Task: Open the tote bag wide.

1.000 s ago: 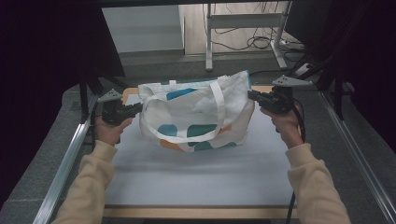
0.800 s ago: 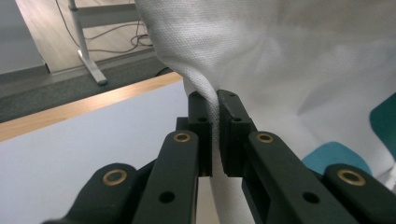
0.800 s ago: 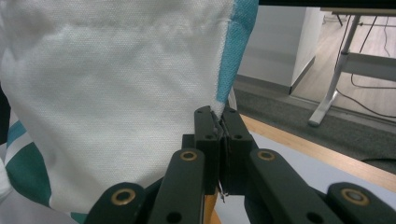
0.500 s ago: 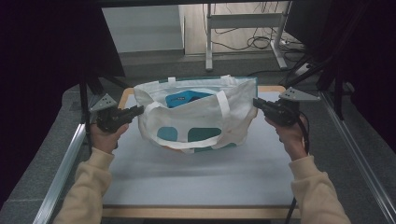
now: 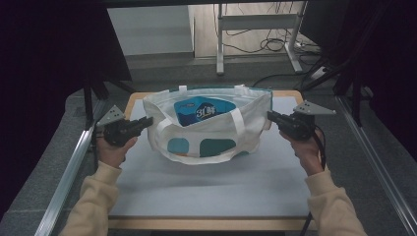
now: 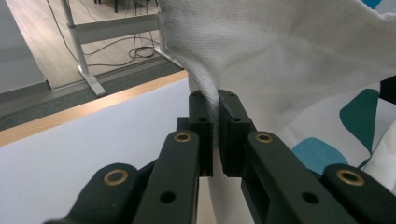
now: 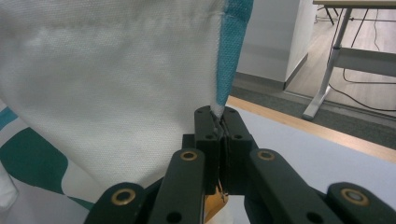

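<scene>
The white bag (image 5: pixel 209 129) stretches left to right between both grippers; left gripper (image 5: pixel 146 121) pinches its left edge; right gripper (image 5: pixel 269 116) pinches its right edge.

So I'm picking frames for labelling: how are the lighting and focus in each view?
High view: dark at both sides, evenly lit bag, slightly soft. Left gripper view: weave sharp, left claw near the lens a bit soft. Right gripper view: fabric bright, right claw fairly sharp, background soft.
</scene>
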The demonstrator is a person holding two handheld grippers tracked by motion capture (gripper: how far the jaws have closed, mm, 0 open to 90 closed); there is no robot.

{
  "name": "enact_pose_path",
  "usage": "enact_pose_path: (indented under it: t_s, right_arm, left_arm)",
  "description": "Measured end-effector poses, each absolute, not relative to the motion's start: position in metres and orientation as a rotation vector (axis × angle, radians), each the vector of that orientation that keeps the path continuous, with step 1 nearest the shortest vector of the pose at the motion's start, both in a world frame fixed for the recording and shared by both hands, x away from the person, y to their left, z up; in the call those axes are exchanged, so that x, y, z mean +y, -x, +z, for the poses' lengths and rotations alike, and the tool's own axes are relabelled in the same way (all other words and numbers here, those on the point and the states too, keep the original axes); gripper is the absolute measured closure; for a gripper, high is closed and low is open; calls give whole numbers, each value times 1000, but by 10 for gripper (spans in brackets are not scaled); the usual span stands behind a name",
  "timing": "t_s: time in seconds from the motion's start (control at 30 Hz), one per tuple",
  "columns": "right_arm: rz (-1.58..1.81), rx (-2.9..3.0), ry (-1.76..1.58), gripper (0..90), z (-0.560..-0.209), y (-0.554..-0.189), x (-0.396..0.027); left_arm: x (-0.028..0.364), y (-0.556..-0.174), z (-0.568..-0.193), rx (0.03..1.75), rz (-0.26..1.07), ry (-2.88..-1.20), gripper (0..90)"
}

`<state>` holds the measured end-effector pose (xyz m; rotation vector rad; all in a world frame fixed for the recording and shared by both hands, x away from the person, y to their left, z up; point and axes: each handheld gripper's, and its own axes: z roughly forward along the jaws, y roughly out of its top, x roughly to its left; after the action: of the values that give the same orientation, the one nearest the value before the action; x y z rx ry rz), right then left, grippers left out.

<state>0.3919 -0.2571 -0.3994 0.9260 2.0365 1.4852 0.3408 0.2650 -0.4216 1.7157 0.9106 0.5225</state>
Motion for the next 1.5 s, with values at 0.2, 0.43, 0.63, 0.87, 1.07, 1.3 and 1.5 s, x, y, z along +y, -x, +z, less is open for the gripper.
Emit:
enact_pose_path:
  t_s: [0.2, 0.43, 0.63, 0.87, 1.07, 1.3, 1.5]
  right_arm:
    - [1477, 2044, -930, 863, -408, -387, -260]
    - [1456, 2062, -939, 863, -419, -383, -260]
    - [1442, 2073, -950, 863, -429, -381, -260]
    - [1426, 2091, -968, 863, -441, -379, -260]
    - [1398, 2107, -977, 863, -449, -379, -258]
    - [1366, 2124, -990, 863, -457, -381, -255]
    - [1352, 2127, -1017, 863, -467, -385, -254]
  left_arm:
    - [264, -334, -426, 893, 531, -1727, 864]
    - [261, -329, -436, 894, 531, -1736, 865]
    - [259, -327, -443, 899, 517, -1745, 867]
    - [259, -324, -452, 912, 495, -1763, 867]
    - [257, -324, -460, 930, 484, -1771, 869]
    - [251, -326, -467, 940, 519, -1821, 871]
    - [253, -329, -477, 979, 480, -1814, 872]
